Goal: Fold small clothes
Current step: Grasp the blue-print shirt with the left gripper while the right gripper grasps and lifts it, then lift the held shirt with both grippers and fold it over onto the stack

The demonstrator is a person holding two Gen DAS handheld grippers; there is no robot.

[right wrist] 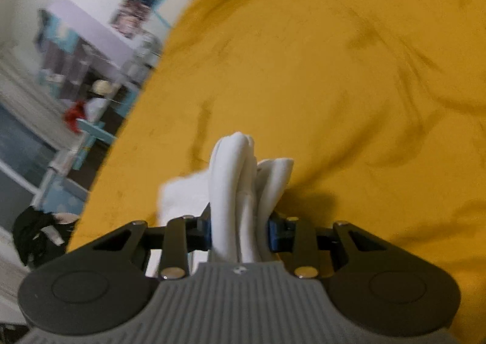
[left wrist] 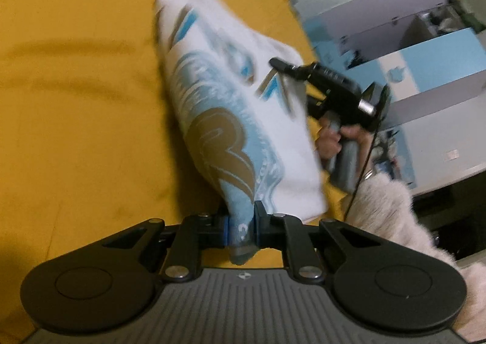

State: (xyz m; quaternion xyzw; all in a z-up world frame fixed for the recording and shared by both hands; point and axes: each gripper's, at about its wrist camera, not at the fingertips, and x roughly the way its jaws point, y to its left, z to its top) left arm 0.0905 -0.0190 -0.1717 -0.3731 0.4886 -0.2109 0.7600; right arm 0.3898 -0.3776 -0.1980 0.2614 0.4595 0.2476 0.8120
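- Clothing in mid-fold: a small white cotton garment printed with pale blue and tan-gold graphics (left wrist: pixel 231 107) is hanging stretched between two handheld grippers above a mustard-yellow bedspread (left wrist: pixel 76 86).
- Seen from the left wrist camera, the left gripper (left wrist: pixel 241 228) is pinching a blue-printed corner of the garment, its black fingers with blue pads (left wrist: pixel 225 230) pressing in on the cloth from both sides, a short tail of fabric poking out below them.
- Further along the same cloth, the right gripper (left wrist: pixel 282 66) is biting into the opposite edge; a person's hand (left wrist: pixel 332 137) is wrapping around its grey handle, and a fluffy cream sleeve (left wrist: pixel 382 210) is showing at the wrist.
- From the right wrist camera, the right gripper (right wrist: pixel 238 231) is clamping a thick bunch of white folds (right wrist: pixel 240 189) that is filling the gap between its blue-padded fingers (right wrist: pixel 273 234), the layers standing up in rounded ridges.
- Beyond the bedspread (right wrist: pixel 334 70) in that view, blurred shelving in white and light blue (right wrist: pixel 85 70) is lining the room's edge.
- In the left view, white and sky-blue cabinets (left wrist: pixel 425 64) are standing past the bed's far side.
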